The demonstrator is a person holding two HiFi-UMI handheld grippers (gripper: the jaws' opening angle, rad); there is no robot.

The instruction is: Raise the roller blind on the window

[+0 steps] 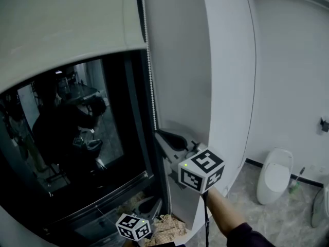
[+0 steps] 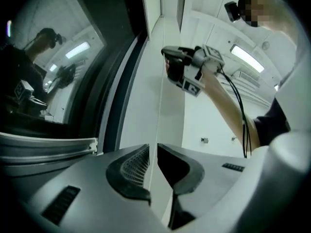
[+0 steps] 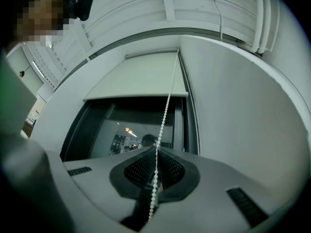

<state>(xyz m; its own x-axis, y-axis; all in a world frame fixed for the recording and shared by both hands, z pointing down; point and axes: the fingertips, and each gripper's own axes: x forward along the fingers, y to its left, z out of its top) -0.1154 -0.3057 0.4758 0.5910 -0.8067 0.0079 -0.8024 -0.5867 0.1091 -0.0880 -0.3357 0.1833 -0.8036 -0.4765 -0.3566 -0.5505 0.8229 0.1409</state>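
The pale roller blind [image 1: 67, 24] [image 3: 141, 76] covers only the upper part of the dark window [image 1: 77, 138]. Its white bead chain [image 1: 150, 76] [image 3: 165, 110] hangs down the window's right edge. My right gripper [image 1: 158, 134] [image 3: 155, 149] is shut on the chain at about mid-window height, and it also shows in the left gripper view [image 2: 167, 64]. Lower down, near the sill, my left gripper [image 1: 152, 204] [image 2: 155, 147] stands open by a narrow gap. The chain [image 2: 157, 106] runs up through that gap.
A white wall pillar [image 1: 205, 60] stands right of the window frame. A white toilet [image 1: 275, 181] and a brush [image 1: 297, 181] sit on the floor at the lower right. The glass reflects a person and the grippers.
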